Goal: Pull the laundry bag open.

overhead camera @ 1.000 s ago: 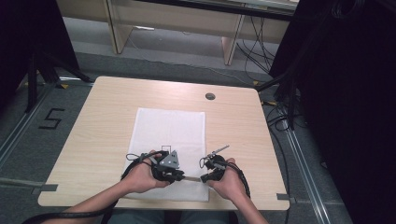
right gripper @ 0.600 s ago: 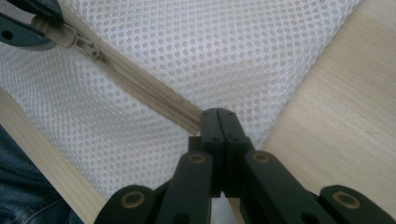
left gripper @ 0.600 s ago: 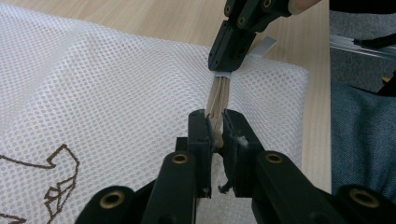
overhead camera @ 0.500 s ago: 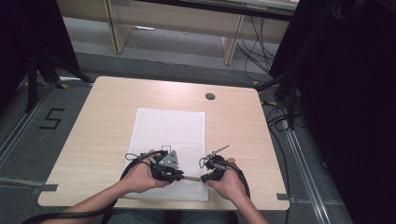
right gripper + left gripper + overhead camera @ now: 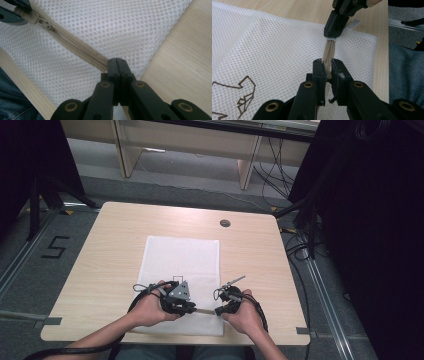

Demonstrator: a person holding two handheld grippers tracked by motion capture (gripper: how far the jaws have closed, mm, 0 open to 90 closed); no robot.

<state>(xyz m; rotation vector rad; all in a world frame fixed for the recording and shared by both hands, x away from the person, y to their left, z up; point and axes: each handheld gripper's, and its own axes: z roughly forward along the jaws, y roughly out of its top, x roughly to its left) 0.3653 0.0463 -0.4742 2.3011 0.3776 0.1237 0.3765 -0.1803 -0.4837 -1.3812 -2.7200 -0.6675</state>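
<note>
This looks like a lab or recording room. A plain wooden table [image 5: 260, 250] with a cable port [image 5: 225, 223] stands on grey carpet, where a taped number 5 [image 5: 55, 247] marks the floor. Loose cables [image 5: 272, 167] trail by a bench [image 5: 185, 140], metal rails [image 5: 322, 292] run alongside, and black curtains [image 5: 370, 220] hang around.

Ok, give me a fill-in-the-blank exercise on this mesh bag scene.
1. The white mesh bag lies on a ____ table.
2. The left gripper is shut on the beige ____ pull.
3. The right gripper pinches the zipper tape at the bag's ____ end.

Missing words: wooden; zipper; right
</note>
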